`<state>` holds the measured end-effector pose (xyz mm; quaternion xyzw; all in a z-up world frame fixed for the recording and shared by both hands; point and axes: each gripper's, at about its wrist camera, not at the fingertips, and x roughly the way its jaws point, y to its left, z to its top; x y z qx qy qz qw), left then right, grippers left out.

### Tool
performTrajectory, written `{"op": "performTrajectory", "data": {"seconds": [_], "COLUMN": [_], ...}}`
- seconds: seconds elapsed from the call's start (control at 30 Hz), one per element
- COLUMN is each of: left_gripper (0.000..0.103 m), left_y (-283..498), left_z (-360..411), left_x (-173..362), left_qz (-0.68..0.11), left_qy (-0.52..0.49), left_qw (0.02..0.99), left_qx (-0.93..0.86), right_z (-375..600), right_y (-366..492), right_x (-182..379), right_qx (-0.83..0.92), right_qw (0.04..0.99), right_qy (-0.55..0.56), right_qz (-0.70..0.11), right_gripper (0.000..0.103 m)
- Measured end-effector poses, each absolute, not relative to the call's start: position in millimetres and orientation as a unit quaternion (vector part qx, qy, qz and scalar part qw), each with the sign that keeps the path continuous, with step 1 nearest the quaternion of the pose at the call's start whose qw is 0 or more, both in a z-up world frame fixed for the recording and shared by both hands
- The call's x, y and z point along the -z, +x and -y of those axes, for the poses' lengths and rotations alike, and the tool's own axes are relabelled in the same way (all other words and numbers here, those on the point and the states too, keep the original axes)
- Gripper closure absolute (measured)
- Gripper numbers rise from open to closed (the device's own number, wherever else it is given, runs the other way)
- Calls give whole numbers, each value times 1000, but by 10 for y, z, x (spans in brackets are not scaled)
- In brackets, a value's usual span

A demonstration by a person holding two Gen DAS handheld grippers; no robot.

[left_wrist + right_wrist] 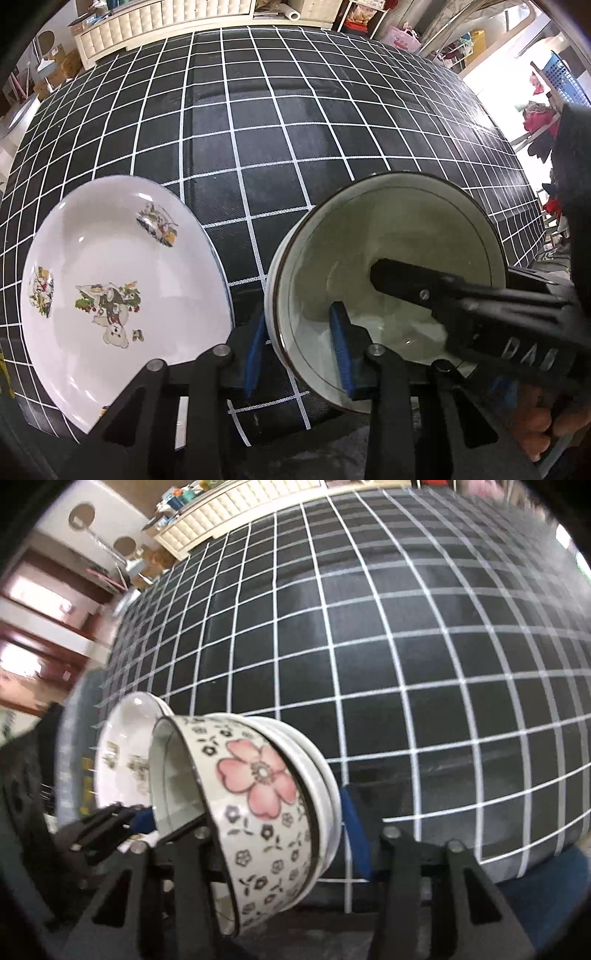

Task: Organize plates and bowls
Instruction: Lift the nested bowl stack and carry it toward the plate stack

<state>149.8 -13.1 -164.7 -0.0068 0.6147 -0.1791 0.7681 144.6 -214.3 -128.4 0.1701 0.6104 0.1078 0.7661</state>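
A flowered bowl (258,775) sits nested in white bowls (325,786) on the black checked tablecloth (295,129). From above, the flowered bowl (388,229) shows a pale inside and a dark rim. My left gripper (299,350) is shut on the near-left wall, one blue pad outside and one inside. One of its pads (142,821) shows beside the rim in the right wrist view. My right gripper (273,823) straddles the opposite wall, shut on the stack. Its inner finger (424,291) reaches into the bowl. A white bear-print plate (110,277) lies to the left, apart from both grippers.
A cream tufted cabinet (147,22) stands beyond the table's far edge. Cluttered shelves and a blue basket (565,74) are at the right. A person's hand (546,424) holds the right gripper. Wooden furniture (44,627) lies off the table's left edge.
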Motion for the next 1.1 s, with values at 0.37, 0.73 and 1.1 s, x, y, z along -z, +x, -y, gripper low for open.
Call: {"op": "performTrajectory", "data": {"seconds": [0.37,0.73,1.1], "left_gripper": [70,66,60], "left_y": [1471,1429,1429], "left_z": [18,74,420], "left_x": [1589,1526,1552], "left_qz": [-617,-619,-617], "left_qy": [-35,-30,-2], "left_qw": [765,767,770], "left_qx": [178,167,163], "right_z": [2463,2558,2430], "right_y": [1433,1373,1371], "right_x": [1471,1438,1408], "right_qx": [-171,-170,-122], "right_qw": [738,738,718], "right_qy": [260,268,296], "right_qz": [-599,-596,-617], "right_gripper": [56,56,50]}}
